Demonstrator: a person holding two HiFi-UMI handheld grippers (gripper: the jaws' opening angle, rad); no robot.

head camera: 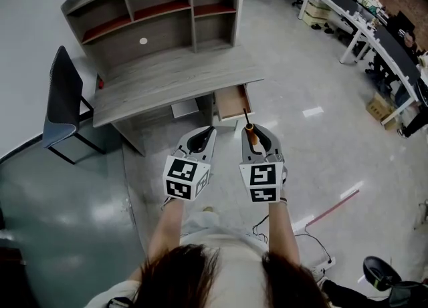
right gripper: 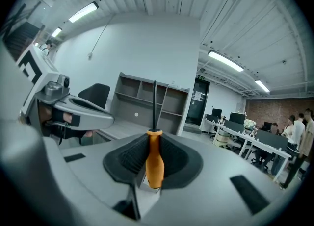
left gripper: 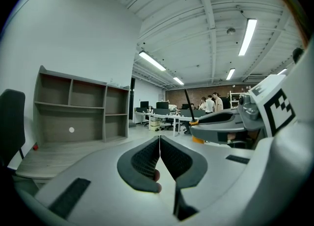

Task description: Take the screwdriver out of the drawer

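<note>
The screwdriver (right gripper: pixel 154 156) has an orange handle and a thin black shaft pointing away from me; my right gripper (right gripper: pixel 153 144) is shut on its handle. In the head view the screwdriver (head camera: pixel 251 134) sits in the right gripper (head camera: pixel 255 131), held in the air in front of the open drawer (head camera: pixel 233 102) of the grey desk (head camera: pixel 167 79). The drawer looks bare inside. My left gripper (head camera: pixel 200 141) hangs beside the right one, shut with nothing between its jaws. In the left gripper view its black pads (left gripper: pixel 147 159) meet, and the screwdriver (left gripper: pixel 189 108) shows at the right.
A shelf unit (head camera: pixel 160 6) stands on the desk's back. A dark chair (head camera: pixel 63 103) is at the desk's left end. Office desks with monitors (head camera: pixel 364 23) run along the right, and a cardboard box (head camera: pixel 381 107) lies near them. Cables (head camera: pixel 314 246) lie on the floor by my right side.
</note>
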